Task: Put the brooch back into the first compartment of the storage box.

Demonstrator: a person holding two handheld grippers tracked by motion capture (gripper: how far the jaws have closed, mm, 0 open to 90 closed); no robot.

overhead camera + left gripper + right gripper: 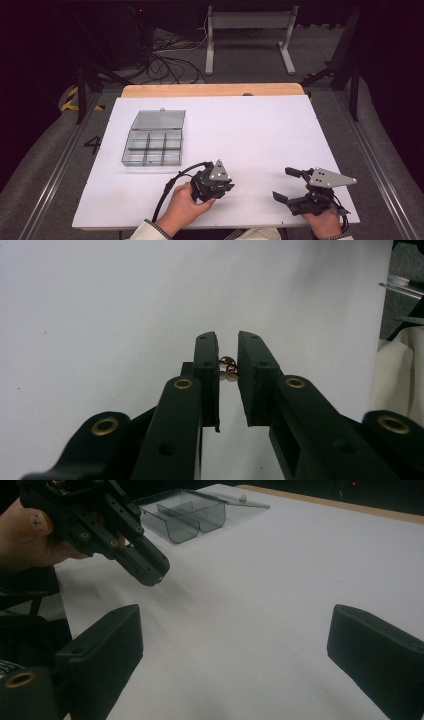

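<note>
A dark "4" is marked on the grey floor left of the table; no other text can be read.

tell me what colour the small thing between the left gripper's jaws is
Brass-gold small metal piece, best in the left gripper view.

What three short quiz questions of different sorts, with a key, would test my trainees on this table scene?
1. True or false: the left hand-held gripper pinches small brass-coloured metal pieces.
2. The clear grey plastic compartment box has its lid: A shut, B open, C missing?
3. Fill in: the right hand-held gripper has its jaws spread ____ above the white tabletop.

Key: 1 true; 2 B; 3 wide.
</note>
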